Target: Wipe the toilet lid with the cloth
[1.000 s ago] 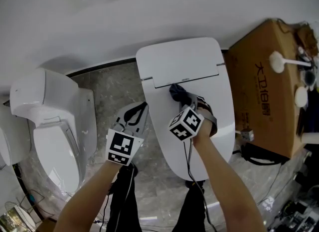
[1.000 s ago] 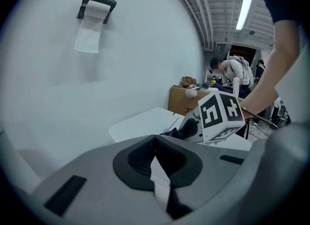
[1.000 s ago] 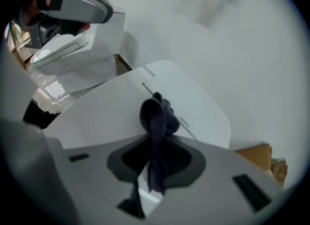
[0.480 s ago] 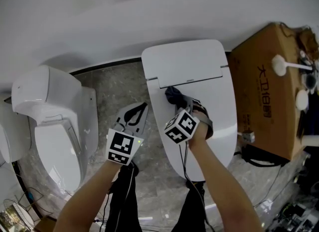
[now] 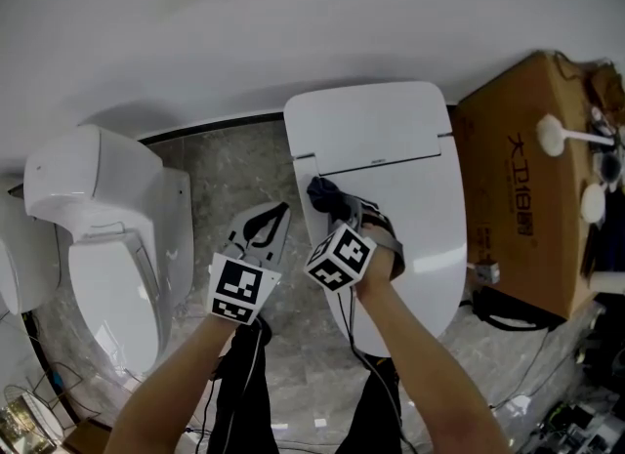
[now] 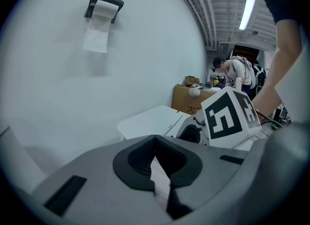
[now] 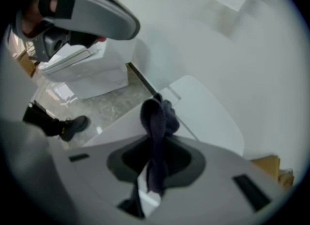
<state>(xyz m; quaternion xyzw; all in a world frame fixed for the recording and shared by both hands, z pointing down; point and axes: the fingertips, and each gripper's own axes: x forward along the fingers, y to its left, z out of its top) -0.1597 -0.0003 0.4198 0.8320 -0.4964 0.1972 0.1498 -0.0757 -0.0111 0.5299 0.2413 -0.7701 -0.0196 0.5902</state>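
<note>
A white toilet with its lid (image 5: 405,223) shut stands at the middle right of the head view. A dark blue cloth (image 5: 325,196) lies bunched on the lid's left side, just in front of the hinge line. My right gripper (image 5: 342,210) is shut on the cloth and presses it to the lid. In the right gripper view the cloth (image 7: 156,117) hangs out of the closed jaws of my right gripper (image 7: 152,178) over the lid (image 7: 118,122). My left gripper (image 5: 277,214) hovers over the floor left of the toilet. It is shut and holds nothing (image 6: 157,171).
A second white toilet (image 5: 98,237) with an open bowl stands at the left. A cardboard box (image 5: 527,169) with white items on top sits right of the lid. Grey stone floor (image 5: 220,174) lies between the toilets. A toilet paper holder (image 6: 102,6) hangs on the wall.
My right gripper has slid the cloth leftward across the lid, from near its middle to its left side. The left gripper has stayed where it was.
</note>
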